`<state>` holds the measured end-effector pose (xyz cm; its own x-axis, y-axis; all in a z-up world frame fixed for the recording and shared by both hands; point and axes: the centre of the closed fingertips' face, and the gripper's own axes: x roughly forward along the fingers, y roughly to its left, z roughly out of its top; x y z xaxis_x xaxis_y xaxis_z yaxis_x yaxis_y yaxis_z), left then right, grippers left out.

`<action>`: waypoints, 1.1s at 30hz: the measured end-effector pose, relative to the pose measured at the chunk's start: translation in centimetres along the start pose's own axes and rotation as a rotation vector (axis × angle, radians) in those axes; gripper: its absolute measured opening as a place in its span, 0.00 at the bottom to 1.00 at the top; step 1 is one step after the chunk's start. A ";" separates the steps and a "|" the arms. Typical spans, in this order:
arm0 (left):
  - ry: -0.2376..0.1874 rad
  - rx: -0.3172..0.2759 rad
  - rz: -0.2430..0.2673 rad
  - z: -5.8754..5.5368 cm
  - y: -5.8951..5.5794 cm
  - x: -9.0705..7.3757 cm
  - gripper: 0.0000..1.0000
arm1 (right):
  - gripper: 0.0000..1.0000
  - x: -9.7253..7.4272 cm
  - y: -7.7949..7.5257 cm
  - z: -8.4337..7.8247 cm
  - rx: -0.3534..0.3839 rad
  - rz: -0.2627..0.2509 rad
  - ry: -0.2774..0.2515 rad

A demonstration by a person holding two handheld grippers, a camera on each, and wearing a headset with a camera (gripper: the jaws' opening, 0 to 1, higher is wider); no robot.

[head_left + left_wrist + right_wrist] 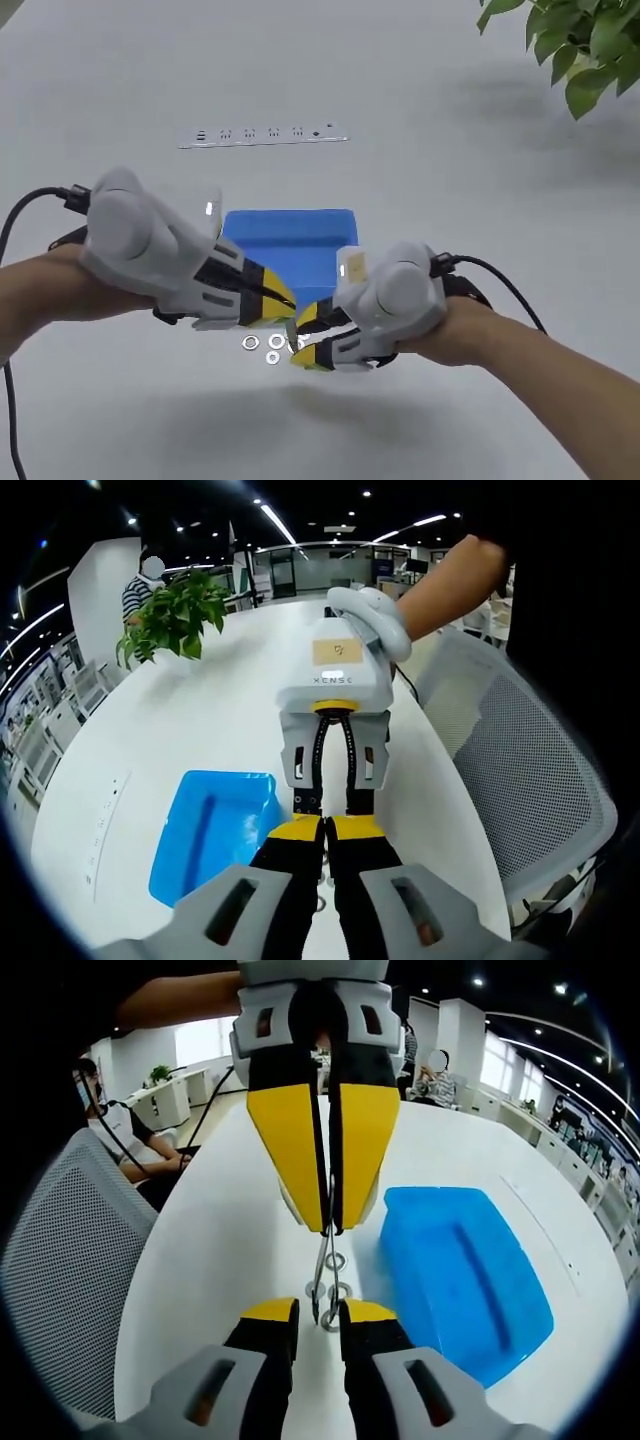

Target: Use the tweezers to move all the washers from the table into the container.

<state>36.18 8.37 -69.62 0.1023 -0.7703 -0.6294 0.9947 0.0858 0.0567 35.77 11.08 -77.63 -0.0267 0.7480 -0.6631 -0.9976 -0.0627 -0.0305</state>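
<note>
Several small metal washers lie on the white table in front of a blue container, between the tips of the two facing grippers. My left gripper is shut on thin metal tweezers, which slant down from its yellow jaws to the washers. My right gripper faces it with its jaws a little apart on either side of the tweezer tips. In the left gripper view my own jaws are closed, with the container to their left. The container looks empty.
A white power strip lies beyond the container. A leafy plant stands at the far right corner. A grey mesh chair sits beside the table edge. A seated person is in the background.
</note>
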 end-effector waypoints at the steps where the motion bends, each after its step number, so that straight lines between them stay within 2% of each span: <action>1: -0.001 -0.002 0.000 0.0 0.0 0.0 0.06 | 0.18 0.0 0.0 0.1 0.000 0.001 -0.001; 7: -0.002 -0.006 0.005 0.0 0.0 0.0 0.06 | 0.14 0.2 -0.3 0.6 0.000 -0.006 -0.009; 16: -0.010 -0.014 0.003 0.0 -0.3 0.2 0.06 | 0.12 0.2 -0.2 0.4 0.022 -0.006 0.019; 33: 0.002 -0.003 0.010 -0.1 -0.4 0.1 0.06 | 0.09 0.2 0.0 0.3 -0.001 -0.012 0.034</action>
<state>35.75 8.26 -69.78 0.1122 -0.7681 -0.6305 0.9936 0.0956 0.0603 35.75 11.43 -77.57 -0.0126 0.7259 -0.6877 -0.9977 -0.0549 -0.0396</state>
